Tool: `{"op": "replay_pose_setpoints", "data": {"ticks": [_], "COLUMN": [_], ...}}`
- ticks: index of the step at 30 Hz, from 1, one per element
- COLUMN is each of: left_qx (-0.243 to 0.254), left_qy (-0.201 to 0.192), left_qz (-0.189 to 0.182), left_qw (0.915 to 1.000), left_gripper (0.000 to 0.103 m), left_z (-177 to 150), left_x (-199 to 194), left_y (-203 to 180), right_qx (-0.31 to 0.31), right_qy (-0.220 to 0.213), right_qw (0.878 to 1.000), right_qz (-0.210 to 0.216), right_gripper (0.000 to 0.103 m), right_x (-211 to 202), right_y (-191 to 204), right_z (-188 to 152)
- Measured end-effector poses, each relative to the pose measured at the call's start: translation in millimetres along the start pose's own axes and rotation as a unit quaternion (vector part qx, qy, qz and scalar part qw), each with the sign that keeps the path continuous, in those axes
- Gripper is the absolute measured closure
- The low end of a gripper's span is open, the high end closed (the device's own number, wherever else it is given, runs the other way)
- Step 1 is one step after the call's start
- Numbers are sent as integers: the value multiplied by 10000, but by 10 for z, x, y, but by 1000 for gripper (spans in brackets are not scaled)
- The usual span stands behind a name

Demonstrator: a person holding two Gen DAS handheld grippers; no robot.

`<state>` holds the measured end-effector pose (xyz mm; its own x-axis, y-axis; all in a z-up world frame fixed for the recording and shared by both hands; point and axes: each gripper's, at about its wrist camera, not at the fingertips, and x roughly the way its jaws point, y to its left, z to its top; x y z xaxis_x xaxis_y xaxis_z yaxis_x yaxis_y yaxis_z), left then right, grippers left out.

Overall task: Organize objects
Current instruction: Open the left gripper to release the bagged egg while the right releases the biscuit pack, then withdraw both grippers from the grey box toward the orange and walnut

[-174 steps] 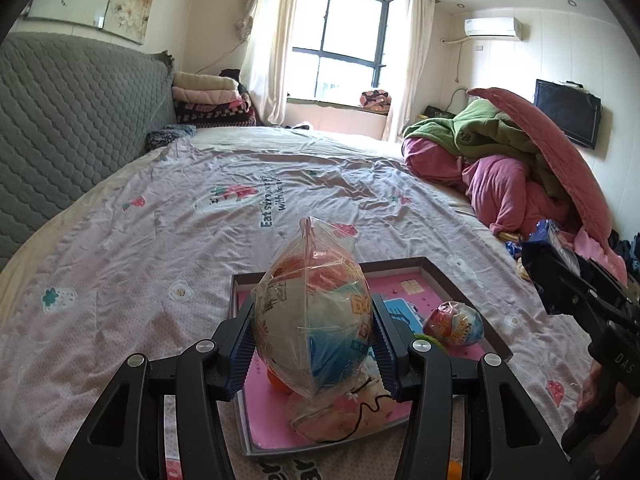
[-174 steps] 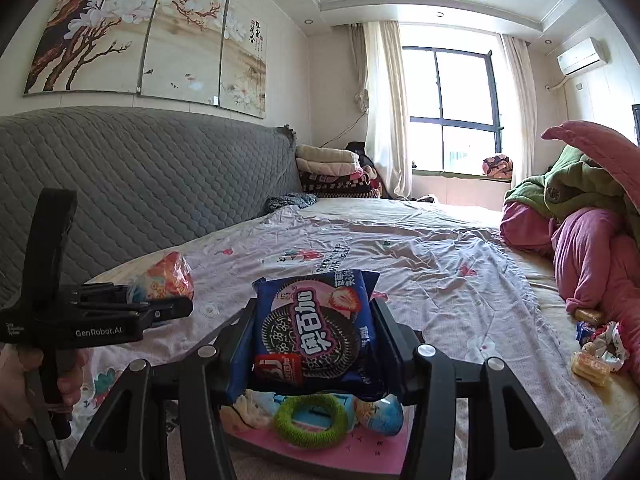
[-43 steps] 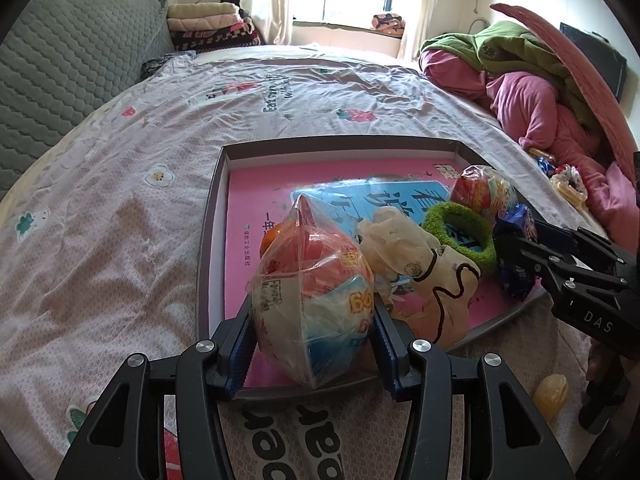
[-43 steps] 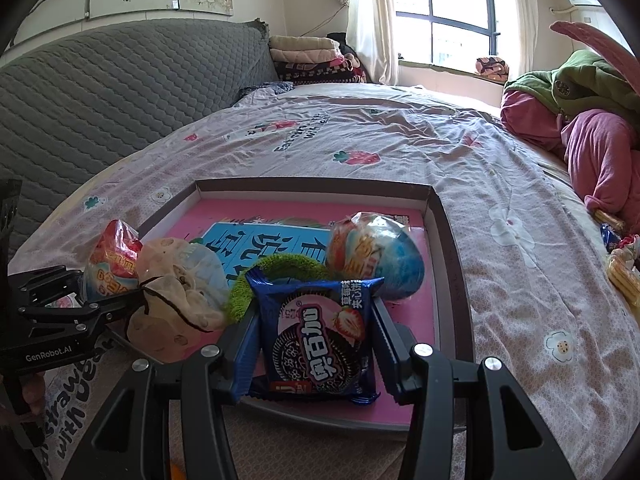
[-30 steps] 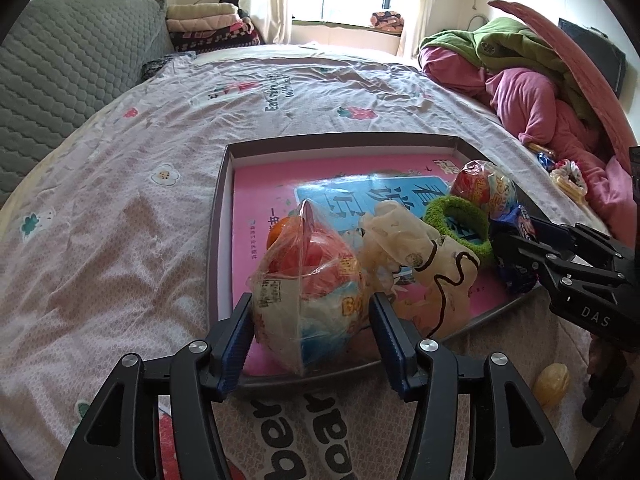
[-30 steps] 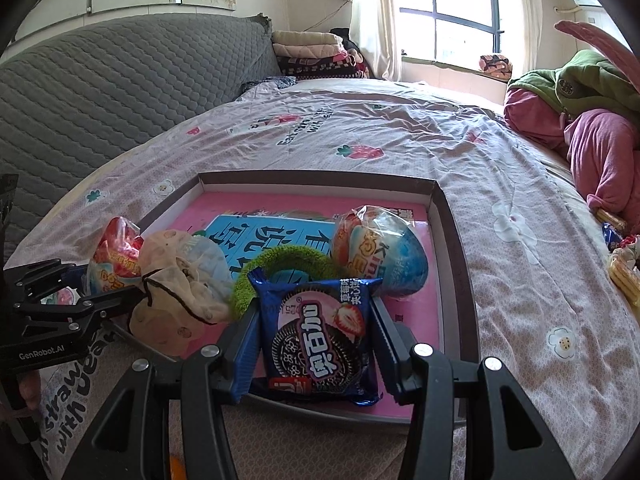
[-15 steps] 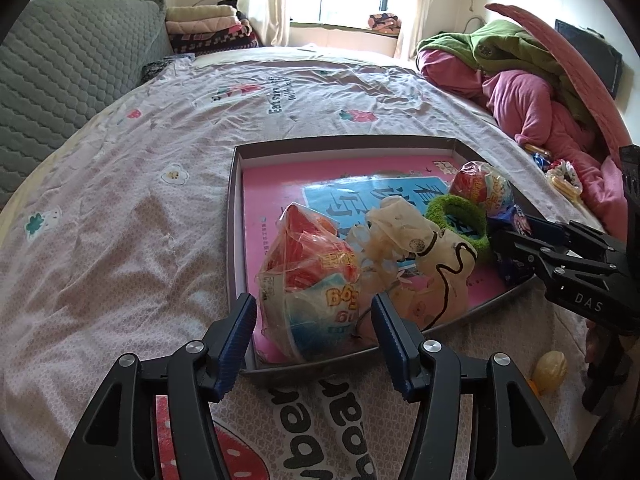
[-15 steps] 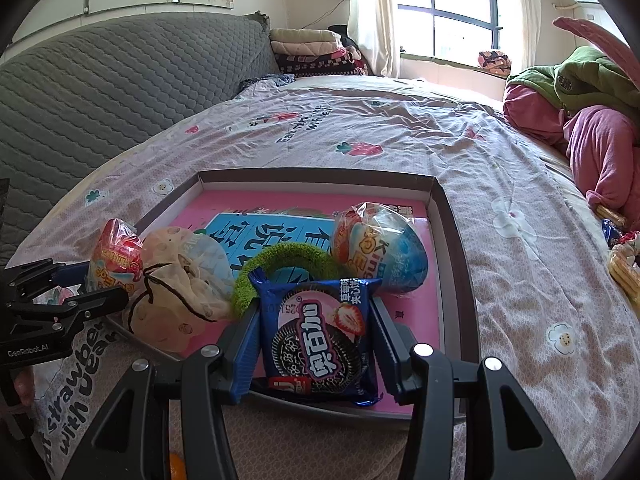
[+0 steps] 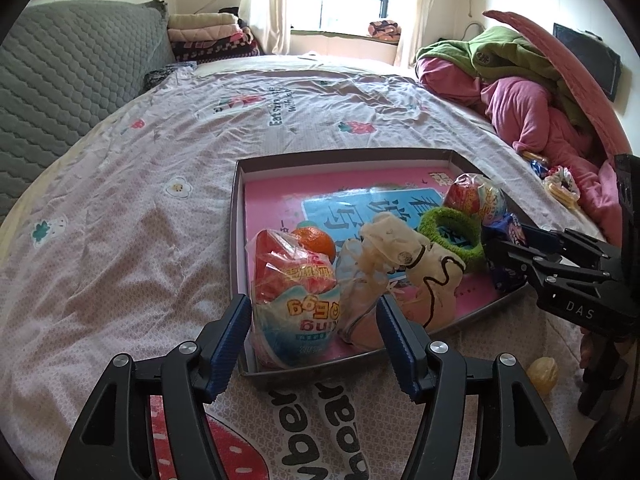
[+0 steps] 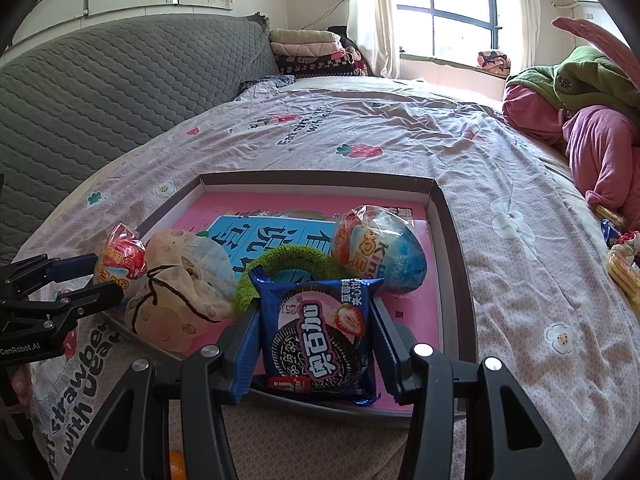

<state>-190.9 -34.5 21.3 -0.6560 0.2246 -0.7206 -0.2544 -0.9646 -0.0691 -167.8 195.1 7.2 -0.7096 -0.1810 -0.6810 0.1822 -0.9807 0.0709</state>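
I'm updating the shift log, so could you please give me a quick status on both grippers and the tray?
Left gripper open, jaws just widened, egg toy bag released in tray. Right gripper shut on cookie pack over tray. Nothing in the way.

The left hand-held gripper has just been opening its jaws, and the wrapped toy egg that hung high above the bed seconds ago now sits in the tray, free of the pads, tipped over against the drawstring pouch. The cookie packet has come down too, from mid-air to the tray's near edge.
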Motion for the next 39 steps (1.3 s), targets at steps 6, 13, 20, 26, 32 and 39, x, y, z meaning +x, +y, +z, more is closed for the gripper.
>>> {"op": "replay_pose_setpoints", "data": {"ticks": [6, 13, 20, 26, 32, 39], "left_qx": [-49, -29, 16, 31, 278, 577], "left_qy": [-46, -186, -248, -410, -781, -1073], "left_qz": [29, 51, 40, 172, 510, 586], "left_qw": [10000, 9998, 9997, 9990, 9953, 9908], "left_gripper": [37, 36, 36, 36, 36, 33], "left_z": [32, 99, 129, 149, 163, 171], "left_x": [-8, -59, -82, -135, -269, -413], "left_y": [-9, -76, -144, -170, -249, -397], "right_qx": [21, 22, 18, -22, -97, -270], "right_qy": [-13, -188, -299, -476, -803, -1096], "right_qw": [10000, 9998, 9995, 9988, 9966, 9935], "right_qz": [-27, -61, -90, -118, -156, -157], "right_gripper": [52, 52, 52, 52, 51, 48], "right_x": [-37, -154, -235, -332, -488, -642], "right_y": [-4, -27, -44, -32, -9, 59], "right_z": [10, 50, 86, 109, 158, 202]}}
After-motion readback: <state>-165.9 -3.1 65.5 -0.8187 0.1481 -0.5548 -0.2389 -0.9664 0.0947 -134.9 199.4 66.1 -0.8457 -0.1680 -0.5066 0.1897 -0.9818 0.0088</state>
